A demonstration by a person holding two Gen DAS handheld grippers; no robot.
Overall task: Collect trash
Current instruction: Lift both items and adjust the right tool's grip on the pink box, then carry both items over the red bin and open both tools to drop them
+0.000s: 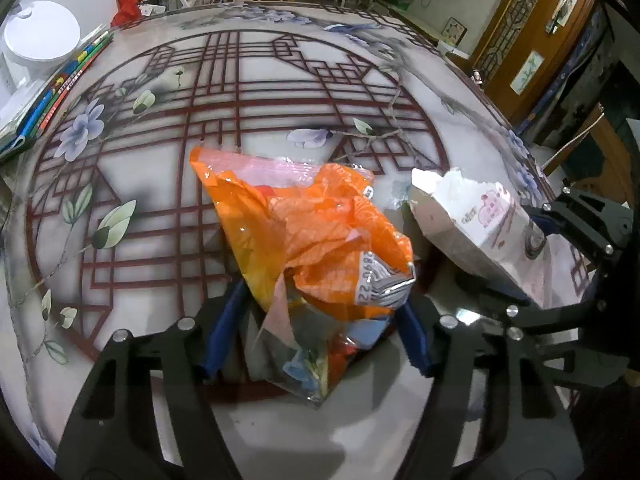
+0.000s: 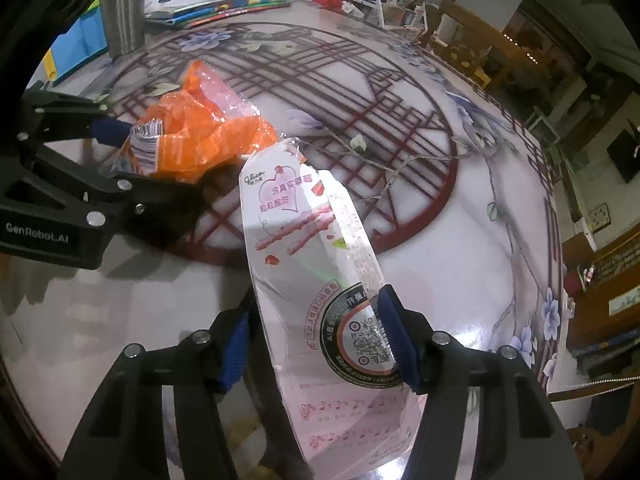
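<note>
1. Left wrist view — the left gripper [image 1: 320, 328] straddles the crumpled orange wrapper [image 1: 312, 232] on the round table [image 1: 120, 360]. The jaws stand about half open, with the blue pads [image 1: 224, 332] against or just beside the wrapper's lower end. Whether they truly pinch it cannot be told. Straddling the gathered end looks chosen because that is where the film bunches thickest.
2. Same view: the wrapper is thin glossy plastic film, orange with a clear pink-tinted panel and a silver barcode strip, creased and puffed. It would crush easily. The table top is glossy, with a red lattice and flower print.
3. At right in this view, the pink carton [image 1: 476, 216] sits with its torn open top up, in the right gripper [image 1: 532, 236].
4. Right wrist view — the right gripper [image 2: 316, 344] is also about half open, with the pink carton [image 2: 312, 280] between its pads and both pads at its side walls. This looks like a grip across the narrow faces, which suits stiff, flat-sided printed cardboard.
5. The orange wrapper [image 2: 208, 140] lies just beside the carton, and the left gripper [image 2: 116, 148] is at it.
</note>
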